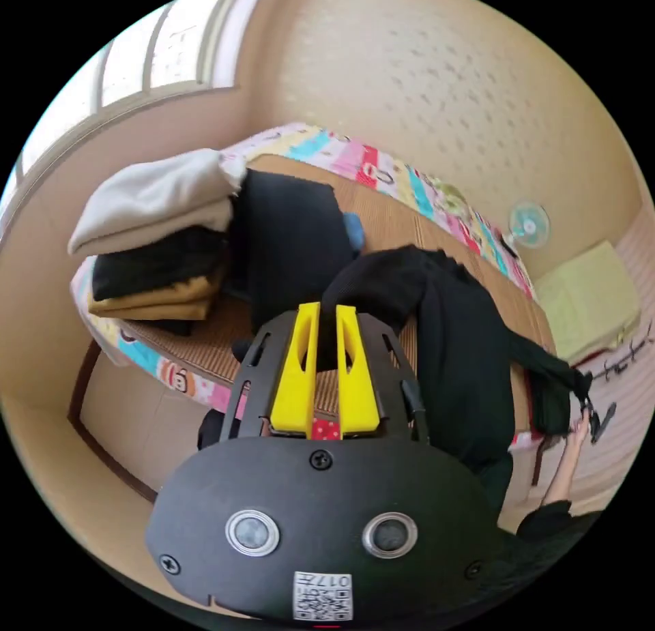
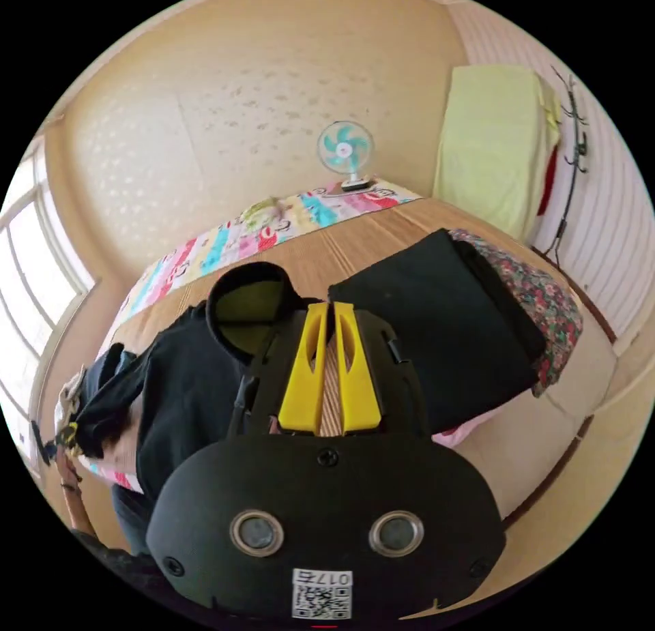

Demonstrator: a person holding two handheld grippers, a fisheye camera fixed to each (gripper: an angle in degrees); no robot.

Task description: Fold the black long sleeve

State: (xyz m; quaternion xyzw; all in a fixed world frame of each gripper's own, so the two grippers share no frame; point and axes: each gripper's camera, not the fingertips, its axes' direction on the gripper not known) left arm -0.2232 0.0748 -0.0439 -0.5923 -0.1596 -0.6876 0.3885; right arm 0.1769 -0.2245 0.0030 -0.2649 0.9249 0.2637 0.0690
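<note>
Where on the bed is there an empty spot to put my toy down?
The bare woven mat between the black long sleeve, the folded black garment and the colourful patterned edge near the fan looks free. It is crowded by the stack of folded clothes.

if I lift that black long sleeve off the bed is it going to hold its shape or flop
Probably flop: the black long sleeve already sags between the left gripper and the bed's edge. It looks soft and light, so its sleeve end would likely dangle and swing.
</note>
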